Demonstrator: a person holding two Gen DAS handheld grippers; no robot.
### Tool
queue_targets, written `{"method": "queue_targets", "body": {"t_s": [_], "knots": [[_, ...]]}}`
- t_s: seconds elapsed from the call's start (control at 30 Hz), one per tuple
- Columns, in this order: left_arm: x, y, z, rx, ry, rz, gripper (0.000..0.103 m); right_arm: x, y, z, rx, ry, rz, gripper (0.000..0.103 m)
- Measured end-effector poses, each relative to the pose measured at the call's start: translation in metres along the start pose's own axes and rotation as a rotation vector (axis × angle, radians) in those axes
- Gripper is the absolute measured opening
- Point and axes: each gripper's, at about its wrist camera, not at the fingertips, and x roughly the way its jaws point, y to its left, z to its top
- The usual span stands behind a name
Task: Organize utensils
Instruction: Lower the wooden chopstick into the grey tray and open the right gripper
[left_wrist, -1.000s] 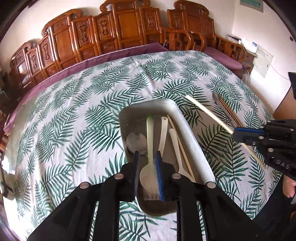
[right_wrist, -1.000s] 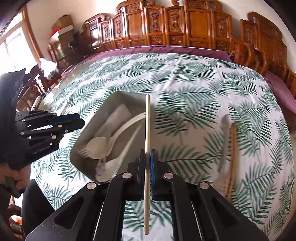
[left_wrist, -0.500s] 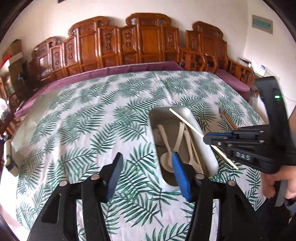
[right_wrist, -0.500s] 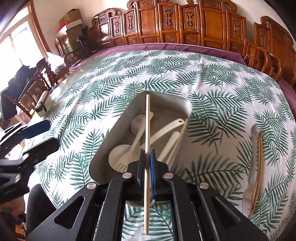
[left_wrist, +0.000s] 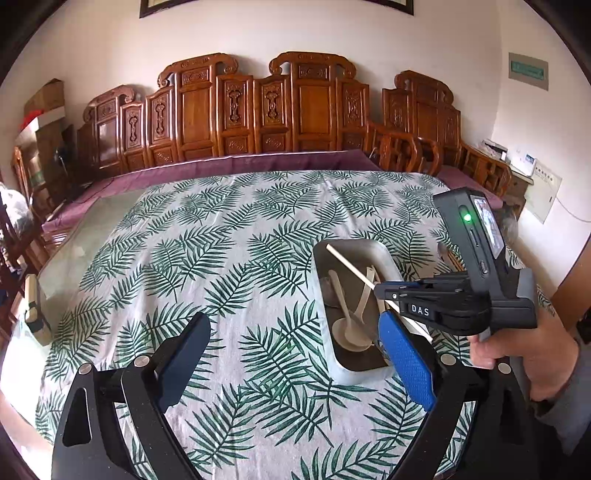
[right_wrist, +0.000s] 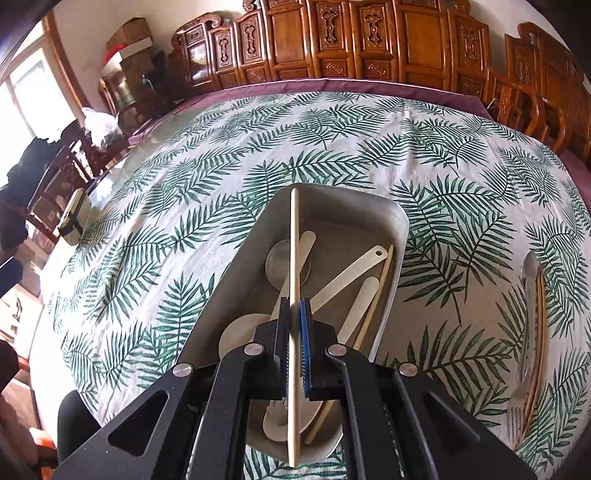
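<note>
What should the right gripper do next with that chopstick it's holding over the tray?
Probably lower it a little and let go. The right gripper is shut on the chopstick, which already hangs lengthwise over the metal tray, above the spoons and another chopstick lying inside. The left gripper is open and empty, beside the tray.

The left gripper (left_wrist: 295, 354), jaws just opened wide and empty, fills the lower frame; at right, the right gripper (left_wrist: 380, 290) pinches a chopstick (left_wrist: 351, 267) over the metal tray (left_wrist: 365, 373).
</note>
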Motion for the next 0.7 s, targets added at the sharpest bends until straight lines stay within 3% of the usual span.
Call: {"method": "queue_targets", "body": {"t_s": [0.33, 0.7], "knots": [[0.006, -0.005, -0.009, 0.010, 0.029, 0.004, 0.090, -0.019, -0.018, -0.010, 0.006, -0.029, 0.008, 0.008], [0.014, -0.034, -0.018, 0.054, 0.052, -0.029, 0.090, -0.071, -0.100, -0.051, 0.003, -0.058, -0.110, 0.013]]}}
